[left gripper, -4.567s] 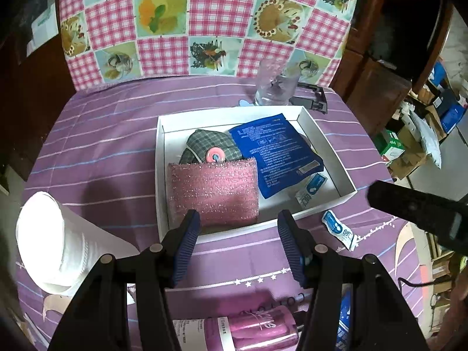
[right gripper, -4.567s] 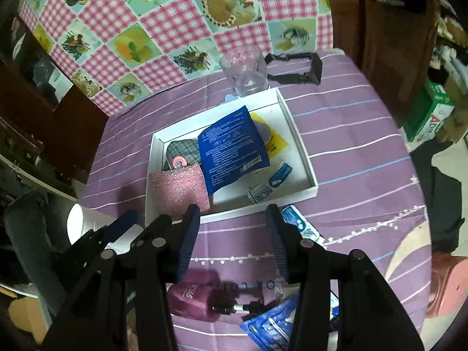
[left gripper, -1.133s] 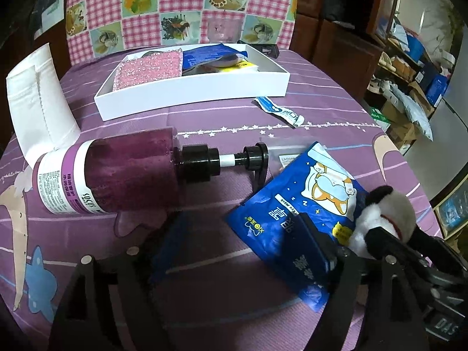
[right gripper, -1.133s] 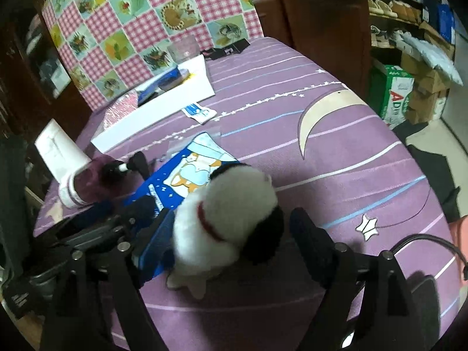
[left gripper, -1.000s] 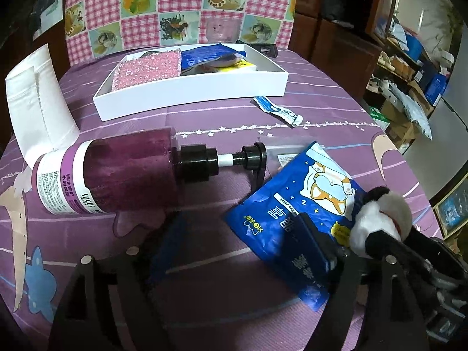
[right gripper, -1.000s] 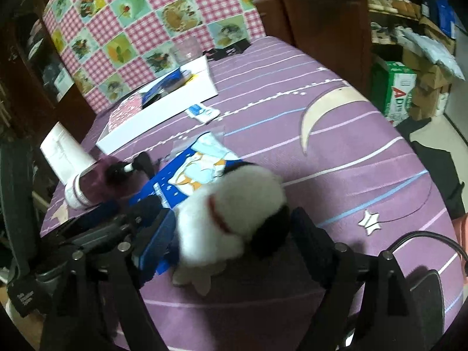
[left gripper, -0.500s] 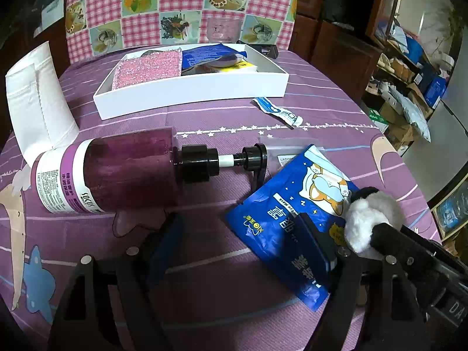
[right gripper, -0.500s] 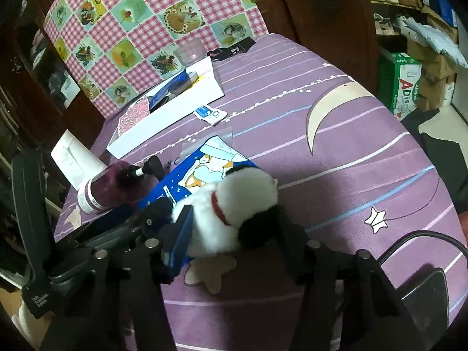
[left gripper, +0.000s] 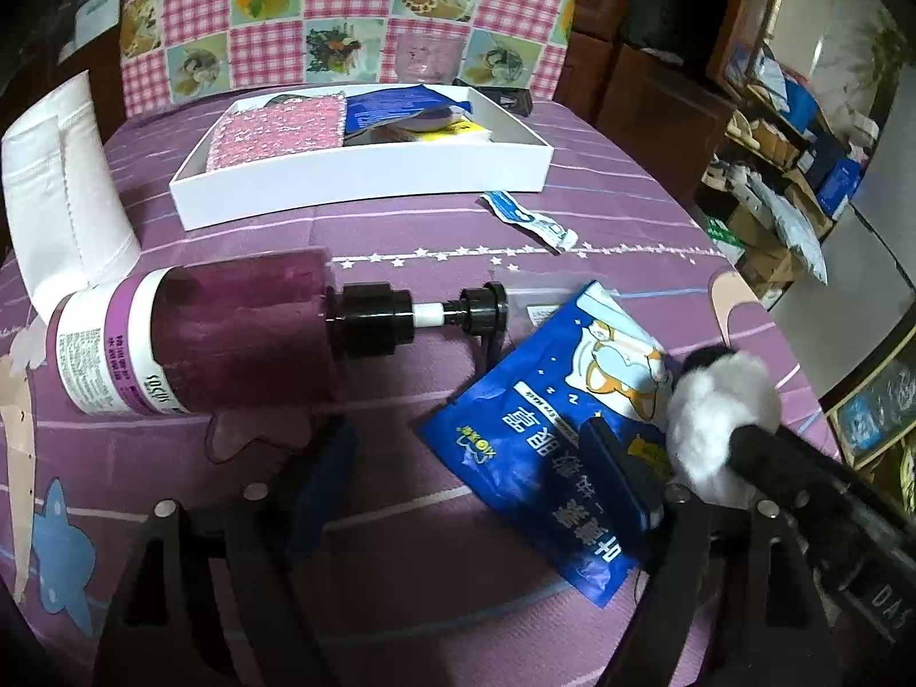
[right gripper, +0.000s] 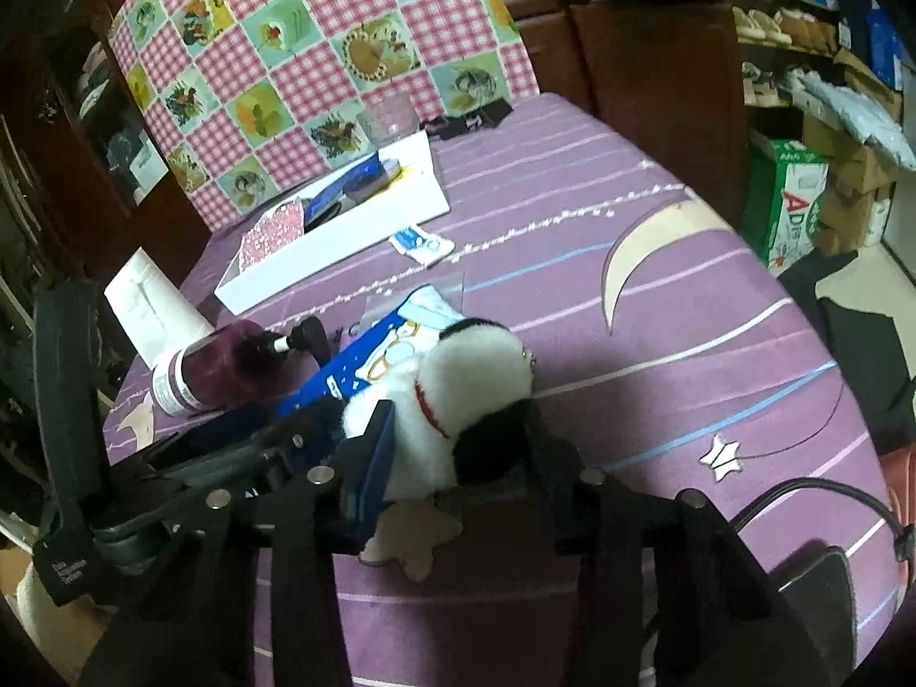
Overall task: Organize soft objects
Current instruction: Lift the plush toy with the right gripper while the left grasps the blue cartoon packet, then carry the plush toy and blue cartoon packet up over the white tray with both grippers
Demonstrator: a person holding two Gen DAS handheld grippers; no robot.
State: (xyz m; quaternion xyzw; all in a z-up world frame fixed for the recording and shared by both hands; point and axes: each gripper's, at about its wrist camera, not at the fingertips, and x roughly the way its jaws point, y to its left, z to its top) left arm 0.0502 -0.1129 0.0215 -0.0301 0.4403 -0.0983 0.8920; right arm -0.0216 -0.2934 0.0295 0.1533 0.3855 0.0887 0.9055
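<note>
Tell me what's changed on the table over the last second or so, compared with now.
The right gripper has just been closing, and its pads now squeeze the black and white plush toy, which sat loose between wide jaws before. The left gripper remains open over the blue packet, gripping nothing. The purple pump bottle, the white tray and the small sachet lie where they were.

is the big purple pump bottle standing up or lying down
Lying down. The purple pump bottle rests on its side on the purple tablecloth, its black pump head pointing sideways toward the blue packet.
</note>
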